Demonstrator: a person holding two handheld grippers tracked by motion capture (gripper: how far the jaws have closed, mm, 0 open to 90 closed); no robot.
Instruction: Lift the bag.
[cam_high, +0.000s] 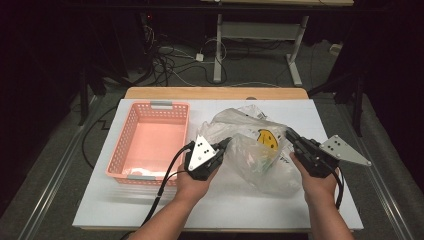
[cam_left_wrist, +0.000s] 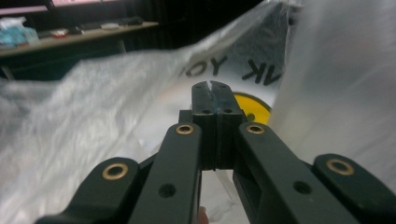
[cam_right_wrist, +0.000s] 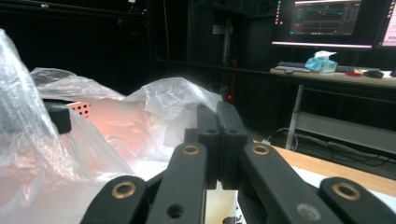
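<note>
Clear, crinkled plastic is what both my tools have hold of: a thin plastic bag (cam_high: 255, 150) with a yellow smiley face (cam_high: 267, 138) printed on it, lying on the white surface (cam_high: 225, 200) a little right of centre. Taking the bag as my landmark, my left tool (cam_high: 226, 143) sits at its near-left edge, tips pushed into the film, and my right tool (cam_high: 291, 135) sits at its near-right edge, pointing in from the other side. In the left gripper view my jaws are clenched together with a sliver of the film pinched between the pads (cam_left_wrist: 209, 93), and the bag (cam_left_wrist: 116, 107) spreads out beyond them with dark lettering and the yellow face (cam_left_wrist: 254, 105) just past the tips. In the right gripper view my jaws are pressed flat against each other too; whether they have film caught between them I cannot tell from there, though the bag (cam_right_wrist: 173, 100) bulges up just behind and beside them. My two hands are well apart, one at each side of the bag.

Left of the bag, just beside it, stands a pink basket (cam_high: 125, 145) with a perforated wall. Beyond the bag, a strip of bare wooden edge (cam_high: 215, 93) shows at the far side of the surface.
</note>
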